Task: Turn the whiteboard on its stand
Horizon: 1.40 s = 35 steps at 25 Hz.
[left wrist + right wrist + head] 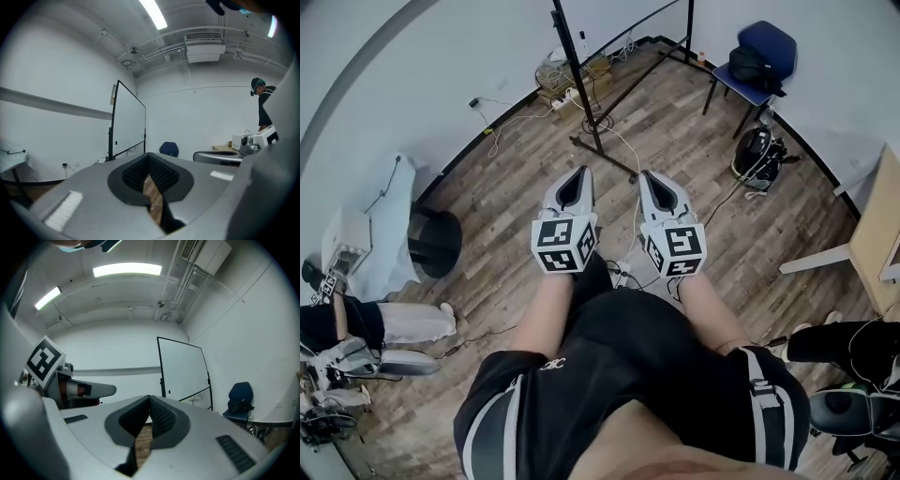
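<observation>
The whiteboard [129,123] stands upright in its black-framed stand a few steps ahead, near the white wall; it also shows in the right gripper view [183,371]. From the head view I see its black upright pole [577,67] and floor foot [606,158]. Both grippers are held side by side at waist height and point toward it, well short of it. The left gripper [579,172] [149,154] is shut with nothing between its pads. The right gripper [649,176] [150,398] also has its jaws together and holds nothing.
A blue chair [761,54] with a black bag stands at the back right, a black-and-white object [757,155] on the floor near it. Cables and boxes [572,84] lie along the wall. A black round object [436,242] and a seated person [366,323] are left, a table [874,239] right.
</observation>
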Each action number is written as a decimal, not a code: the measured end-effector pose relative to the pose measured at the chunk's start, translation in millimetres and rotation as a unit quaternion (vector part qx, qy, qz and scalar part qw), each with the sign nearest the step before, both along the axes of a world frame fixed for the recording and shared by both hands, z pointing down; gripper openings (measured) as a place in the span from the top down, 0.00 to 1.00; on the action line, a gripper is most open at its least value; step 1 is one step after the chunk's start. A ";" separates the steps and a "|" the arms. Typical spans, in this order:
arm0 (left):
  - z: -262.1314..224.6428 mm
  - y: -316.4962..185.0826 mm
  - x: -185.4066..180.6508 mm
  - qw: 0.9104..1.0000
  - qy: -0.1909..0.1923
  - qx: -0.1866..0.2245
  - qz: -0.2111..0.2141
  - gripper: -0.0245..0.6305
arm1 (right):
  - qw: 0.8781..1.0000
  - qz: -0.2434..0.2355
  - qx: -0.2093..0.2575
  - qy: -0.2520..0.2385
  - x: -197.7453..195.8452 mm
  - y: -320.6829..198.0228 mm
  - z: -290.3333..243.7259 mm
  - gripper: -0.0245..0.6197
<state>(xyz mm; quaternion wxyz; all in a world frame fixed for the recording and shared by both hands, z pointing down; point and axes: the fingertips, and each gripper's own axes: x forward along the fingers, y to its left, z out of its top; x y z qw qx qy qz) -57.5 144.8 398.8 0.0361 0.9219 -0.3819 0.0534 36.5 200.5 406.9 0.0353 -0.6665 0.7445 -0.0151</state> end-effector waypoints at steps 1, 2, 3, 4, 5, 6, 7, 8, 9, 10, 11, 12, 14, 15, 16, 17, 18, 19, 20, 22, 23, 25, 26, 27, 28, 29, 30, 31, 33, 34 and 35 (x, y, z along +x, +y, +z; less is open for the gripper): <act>0.9 -1.8 3.4 1.000 -0.004 0.003 0.001 0.95 | 1.000 0.001 0.001 0.000 2.7 -2.6 1.4 0.95; 2.0 -4.2 6.3 1.000 -0.008 0.007 0.002 0.95 | 1.000 0.002 0.001 0.000 5.4 -6.1 3.3 0.95; 3.1 -7.8 8.3 1.000 -0.011 0.011 0.003 0.95 | 1.000 0.004 0.001 0.000 7.8 -10.8 5.4 0.95; 4.1 -12.9 9.6 1.000 -0.011 0.014 0.003 0.95 | 1.000 0.005 0.000 0.001 9.5 -16.7 7.3 0.95; 4.7 -19.0 10.6 1.000 -0.009 0.016 0.004 0.95 | 1.000 0.005 -0.001 0.002 10.8 -23.7 8.7 0.95; 5.3 -25.6 11.6 1.000 -0.006 0.017 0.004 0.95 | 1.000 0.004 -0.001 0.004 11.7 -31.4 9.8 0.95; 6.1 -32.8 12.8 1.000 -0.002 0.018 0.005 0.95 | 1.000 0.002 -0.002 0.008 12.3 -39.4 10.9 0.95; 7.7 -40.8 14.1 1.000 0.002 0.019 0.006 0.95 | 1.000 0.002 -0.003 0.013 13.1 -47.8 12.2 0.95; 10.0 -50.3 15.7 1.000 0.007 0.019 0.006 0.95 | 1.000 0.002 -0.004 0.019 14.4 -56.9 13.6 0.95; 13.2 -61.6 18.1 1.000 0.013 0.017 0.007 0.95 | 1.000 0.003 -0.006 0.025 16.1 -66.8 14.7 0.95; 17.3 -74.4 21.4 1.000 0.019 0.012 0.008 0.95 | 0.999 0.004 -0.008 0.031 18.4 -77.7 15.8 0.95; 22.1 -87.8 25.6 1.000 0.024 0.005 0.010 0.95 | 0.999 0.005 -0.010 0.037 21.1 -89.3 17.2 0.95; 32.7 -112.6 35.0 0.999 0.027 -0.007 0.016 0.95 | 0.999 0.007 -0.019 0.043 28.4 -113.3 22.9 0.95; 37.8 -124.3 39.7 0.999 0.026 -0.010 0.021 0.95 | 0.999 0.009 -0.024 0.043 32.6 -126.0 26.6 0.95; 42.0 -136.6 44.3 0.999 0.023 -0.011 0.025 0.95 | 0.999 0.012 -0.029 0.041 37.1 -139.6 30.0 0.95; 45.3 -150.1 49.1 0.999 0.019 -0.009 0.029 0.95 | 0.999 0.015 -0.032 0.039 42.3 -154.2 32.7 0.95; 47.6 -165.2 54.2 0.999 0.017 -0.007 0.031 0.95 | 0.999 0.019 -0.035 0.038 48.2 -169.7 34.7 0.95; 49.3 -182.2 59.5 0.999 0.017 -0.006 0.032 0.95 | 0.998 0.022 -0.037 0.037 54.1 -186.2 36.3 0.95; 50.6 -201.0 64.4 0.999 0.018 -0.008 0.031 0.95 | 0.998 0.024 -0.041 0.037 59.1 -203.7 37.8 0.95; 51.1 -241.1 71.3 0.999 0.026 -0.021 0.031 0.95 | 0.998 0.020 -0.049 0.037 63.9 -240.2 39.0 0.95; 50.3 -260.4 73.5 0.999 0.031 -0.027 0.031 0.95 | 0.998 0.017 -0.051 0.041 64.6 -257.9 38.4 0.95; 50.6 -297.1 77.0 0.998 0.031 -0.033 0.032 0.95 | 0.997 0.013 -0.054 0.049 67.5 -292.8 37.1 0.95; 52.2 -315.9 78.9 0.998 0.029 -0.036 0.031 0.95 | 0.997 0.014 -0.056 0.051 70.8 -311.3 36.4 0.95; 54.5 -334.5 80.5 0.998 0.028 -0.041 0.030 0.95 | 0.997 0.015 -0.060 0.049 74.4 -330.0 36.0 0.95; 57.2 -352.0 81.4 0.998 0.028 -0.048 0.028 0.95 | 0.997 0.016 -0.064 0.045 77.5 -348.0 36.2 0.95; 60.1 -368.4 81.2 0.998 0.028 -0.056 0.026 0.95 | 0.997 0.016 -0.069 0.042 79.5 -365.3 37.4 0.95; 62.7 -384.6 80.3 0.997 0.028 -0.062 0.024 0.95 | 0.996 0.016 -0.074 0.040 80.5 -382.6 39.3 0.95; 65.0 -401.1 79.2 0.997 0.028 -0.066 0.023 0.95 | 0.996 0.015 -0.078 0.039 81.1 -400.3 41.3 0.95; 69.7 -433.6 76.5 0.997 0.028 -0.073 0.020 0.95 | 0.996 0.016 -0.084 0.038 81.1 -435.0 44.9 0.95; 72.3 -447.9 75.4 0.996 0.028 -0.077 0.019 0.95 | 0.995 0.015 -0.087 0.037 80.6 -450.0 46.3 0.95; 74.6 -460.4 74.7 0.996 0.027 -0.081 0.020 0.95 | 0.995 0.015 -0.089 0.037 80.1 -462.8 46.9 0.95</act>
